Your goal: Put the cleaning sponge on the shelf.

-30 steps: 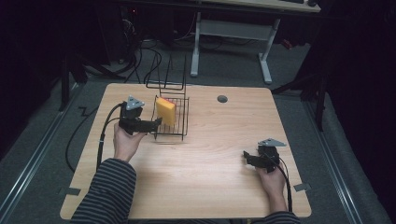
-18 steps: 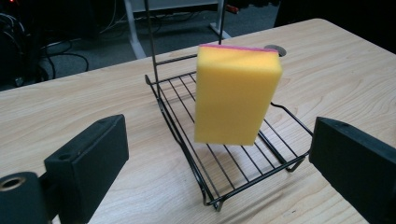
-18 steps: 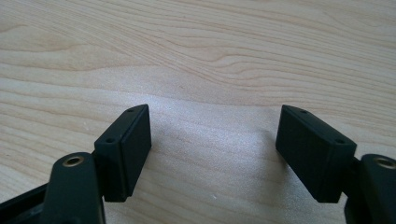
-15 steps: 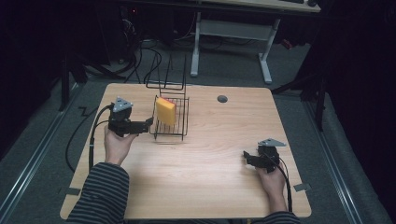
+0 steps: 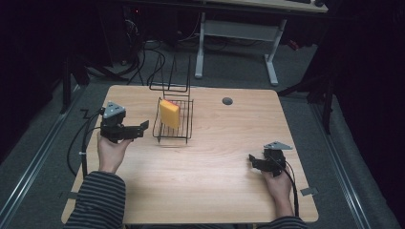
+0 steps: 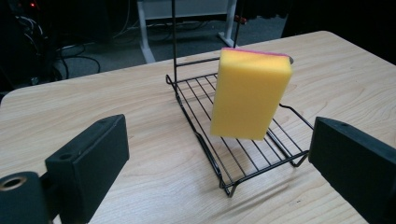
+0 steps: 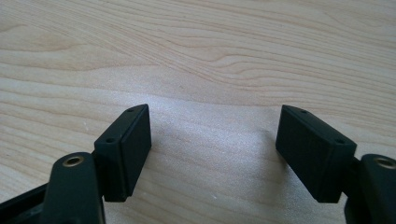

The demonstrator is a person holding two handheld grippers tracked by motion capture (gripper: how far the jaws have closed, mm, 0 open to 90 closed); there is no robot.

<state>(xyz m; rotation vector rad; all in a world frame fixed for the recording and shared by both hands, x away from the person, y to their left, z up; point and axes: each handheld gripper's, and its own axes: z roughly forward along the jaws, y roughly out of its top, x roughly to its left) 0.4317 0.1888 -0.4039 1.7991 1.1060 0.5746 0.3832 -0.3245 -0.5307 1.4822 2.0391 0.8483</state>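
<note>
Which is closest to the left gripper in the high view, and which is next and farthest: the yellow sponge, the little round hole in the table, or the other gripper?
Counting from the left gripper:
1. The yellow sponge, standing in the wire rack just beside it.
2. The round hole, past the rack near the table's far edge.
3. The right gripper, across the table near the person's side.

left gripper [image 5: 141,130]: drawn back leftward from the wire rack [image 5: 173,129], now apart from it, jaws spread wide
sponge [image 5: 169,113]: released, standing upright in the rack
</note>
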